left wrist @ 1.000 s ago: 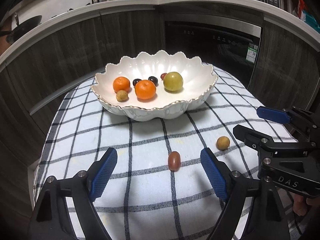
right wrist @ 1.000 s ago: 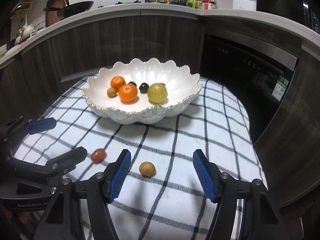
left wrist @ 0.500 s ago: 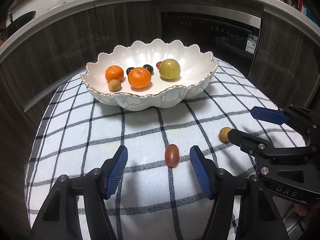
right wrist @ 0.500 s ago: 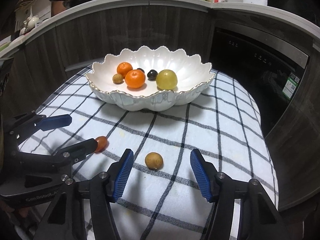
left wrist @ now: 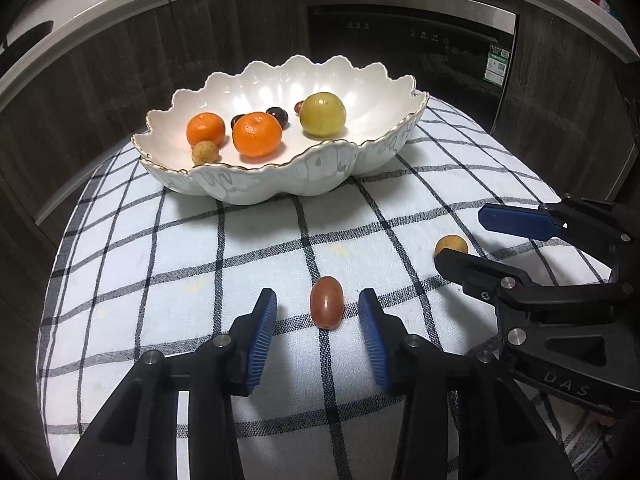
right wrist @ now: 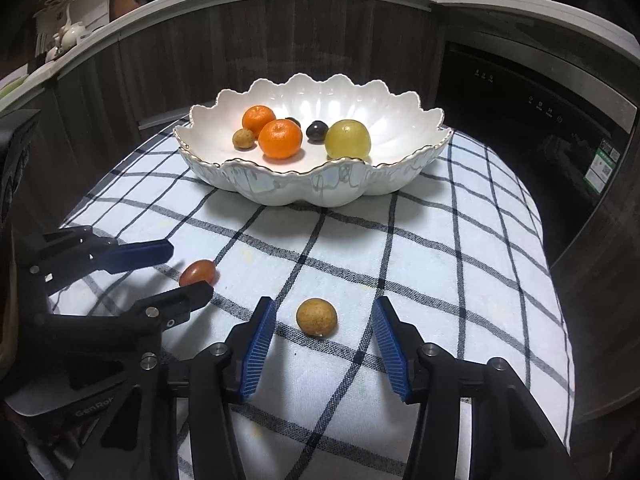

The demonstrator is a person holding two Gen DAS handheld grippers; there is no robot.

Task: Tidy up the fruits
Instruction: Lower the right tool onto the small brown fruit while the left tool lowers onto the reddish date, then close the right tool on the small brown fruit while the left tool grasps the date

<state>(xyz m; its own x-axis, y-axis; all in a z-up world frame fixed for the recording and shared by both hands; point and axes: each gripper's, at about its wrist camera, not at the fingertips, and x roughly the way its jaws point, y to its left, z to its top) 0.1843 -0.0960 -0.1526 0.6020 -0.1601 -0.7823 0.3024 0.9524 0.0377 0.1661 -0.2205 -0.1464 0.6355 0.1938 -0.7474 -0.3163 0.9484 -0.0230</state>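
Fruits lie on the checked cloth [left wrist: 192,264], clear of the bowl [left wrist: 280,184]: the left gripper [left wrist: 318,320] closes around the red fruit [left wrist: 327,307], the right gripper [right wrist: 320,330] around the brown fruit [right wrist: 316,317]; pads not yet touching.

One scalloped white bowl [left wrist: 256,188] stands on one checked cloth [left wrist: 160,280]. Inside the bowl lie two oranges [left wrist: 257,134], one yellow-green fruit [left wrist: 322,114], one small tan fruit [left wrist: 205,152], two dark grapes [left wrist: 277,115] behind the oranges, and one small reddish fruit [left wrist: 299,107] half hidden behind the yellow-green one. In front of the bowl, on the cloth, lie two loose fruits: one oval red fruit [left wrist: 327,307] and one round tan fruit [right wrist: 316,316]. Two grippers are in view.
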